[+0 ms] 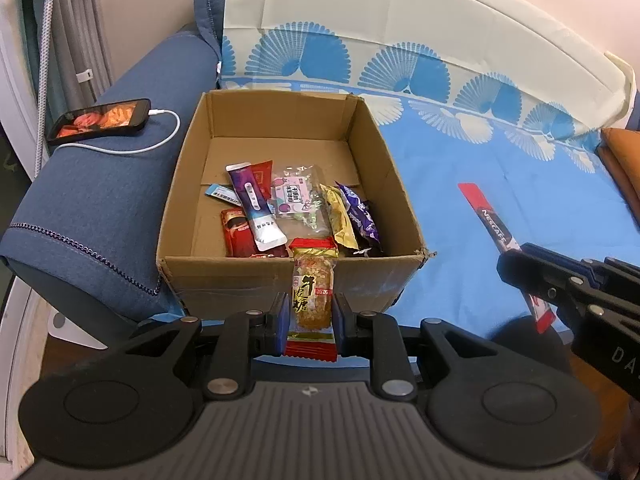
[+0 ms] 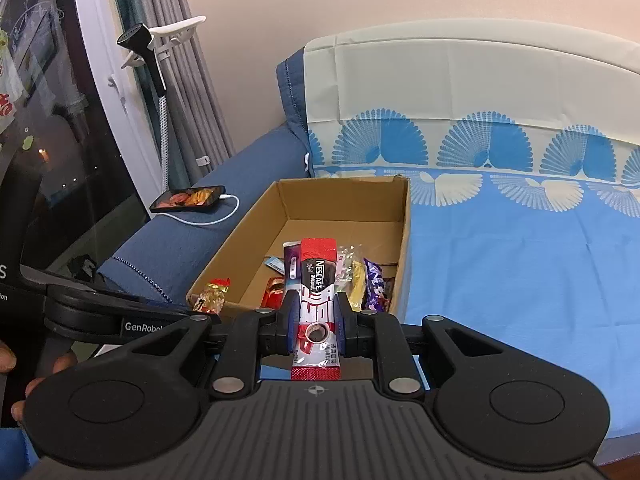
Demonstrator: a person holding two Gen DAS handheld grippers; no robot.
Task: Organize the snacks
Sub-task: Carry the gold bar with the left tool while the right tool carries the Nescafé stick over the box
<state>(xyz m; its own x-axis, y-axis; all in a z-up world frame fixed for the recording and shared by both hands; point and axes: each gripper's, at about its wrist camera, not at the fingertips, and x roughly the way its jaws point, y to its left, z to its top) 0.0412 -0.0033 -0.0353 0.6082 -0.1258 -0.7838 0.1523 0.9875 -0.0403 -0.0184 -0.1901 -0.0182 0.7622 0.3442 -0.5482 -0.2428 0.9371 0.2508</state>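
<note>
Left gripper [image 1: 311, 316] clamps candy [image 1: 313, 286], right gripper [image 2: 316, 320] clamps coffee stick [image 2: 317, 296]; both poised near box [image 1: 280, 276] rim, presumably for drop-in.

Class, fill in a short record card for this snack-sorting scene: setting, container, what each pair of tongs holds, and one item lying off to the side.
setting: sofa seat with a blue patterned cover
container: open cardboard box, several snack packets inside
left tongs: shut on a peanut candy bar, near the box's front wall
right tongs: shut on a Nescafe coffee stick
aside: phone on the sofa arm, white cable plugged in
</note>
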